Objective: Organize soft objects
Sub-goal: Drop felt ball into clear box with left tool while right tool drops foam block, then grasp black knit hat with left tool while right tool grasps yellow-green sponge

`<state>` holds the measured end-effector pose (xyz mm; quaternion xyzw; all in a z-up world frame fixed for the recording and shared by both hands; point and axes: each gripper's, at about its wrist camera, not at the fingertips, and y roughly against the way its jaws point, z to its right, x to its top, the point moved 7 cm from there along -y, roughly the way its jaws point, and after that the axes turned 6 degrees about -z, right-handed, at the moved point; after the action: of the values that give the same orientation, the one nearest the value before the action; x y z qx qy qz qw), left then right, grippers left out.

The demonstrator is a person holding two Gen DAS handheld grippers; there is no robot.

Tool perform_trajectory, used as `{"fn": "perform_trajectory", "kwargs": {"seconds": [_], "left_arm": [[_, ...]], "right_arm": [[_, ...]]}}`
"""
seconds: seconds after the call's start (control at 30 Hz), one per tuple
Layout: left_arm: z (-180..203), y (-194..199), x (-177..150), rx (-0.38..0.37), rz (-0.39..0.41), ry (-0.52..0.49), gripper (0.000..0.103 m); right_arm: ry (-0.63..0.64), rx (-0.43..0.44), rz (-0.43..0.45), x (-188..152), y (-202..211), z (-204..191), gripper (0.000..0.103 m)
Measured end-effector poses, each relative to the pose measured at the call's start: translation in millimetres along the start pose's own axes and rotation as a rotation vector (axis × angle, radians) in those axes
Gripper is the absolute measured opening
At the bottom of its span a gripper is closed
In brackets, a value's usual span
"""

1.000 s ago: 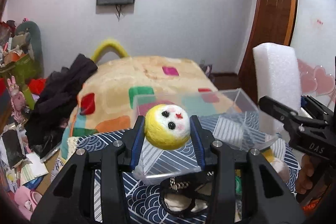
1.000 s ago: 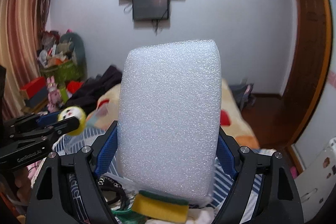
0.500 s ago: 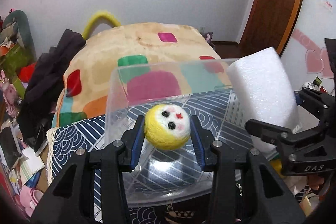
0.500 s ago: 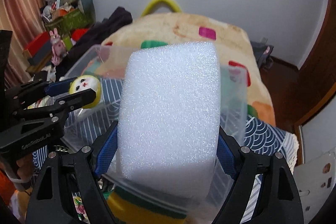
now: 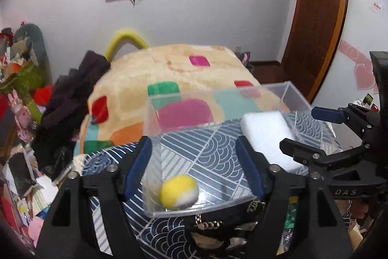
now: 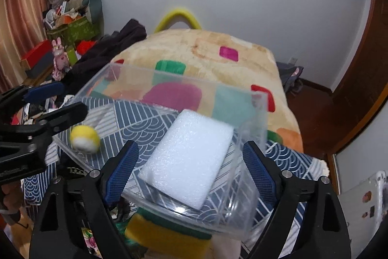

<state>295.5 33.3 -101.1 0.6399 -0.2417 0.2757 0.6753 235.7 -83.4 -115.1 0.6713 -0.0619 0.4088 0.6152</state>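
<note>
A clear plastic box (image 5: 218,94) (image 6: 263,118) stands on a blue patterned cloth. A yellow and white felt ball (image 5: 179,191) (image 6: 85,138) lies inside it near the front left wall. A white foam block (image 5: 269,137) (image 6: 189,159) lies inside on the right. My left gripper (image 5: 194,162) is open and empty above the ball; it also shows in the right wrist view (image 6: 58,98). My right gripper (image 6: 189,169) is open and empty over the foam block; it also shows in the left wrist view (image 5: 312,128).
A yellow and green sponge (image 6: 167,237) lies under the box's near edge. A black item with a chain (image 5: 208,227) lies in front of the box. A bed with a patchwork blanket (image 5: 184,69) is behind. Clutter (image 5: 21,94) fills the left side.
Both grippers have opened. The felt ball dropped from the left gripper into the box, and the foam block dropped from the right gripper into the box.
</note>
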Motion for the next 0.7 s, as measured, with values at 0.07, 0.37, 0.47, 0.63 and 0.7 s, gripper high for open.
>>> {"fn": "perform_trajectory", "kwargs": {"seconds": [0.07,0.37,0.47,0.63,0.7], "left_arm": [[-0.9,12.0,2.7,0.011,0.033,-0.004,0.086],[0.6,63.7,-7.3,0.016,0.136,0.005,0.097],[2.2,67.9,-18.8,0.021,0.137,-0.006,0.097],[10.8,60.1,-43.4,0.002,0.098,-0.033,0.098],[14.1,50.5,-52.0,-0.020,0.068,-0.025,0.098]], "right_arm": [[-0.004,-0.006,0.032,0.7,11.4,0.9,0.088],[-0.005,-0.034,0.183,-9.3,55.7,-2.9,0.099],[-0.032,-0.024,0.212,-21.5,63.8,-0.3,0.102],[-0.069,-0.015,0.206,-39.7,57.2,1.6,0.103],[-0.080,-0.004,0.186,-47.3,49.3,0.9,0.103]]}}
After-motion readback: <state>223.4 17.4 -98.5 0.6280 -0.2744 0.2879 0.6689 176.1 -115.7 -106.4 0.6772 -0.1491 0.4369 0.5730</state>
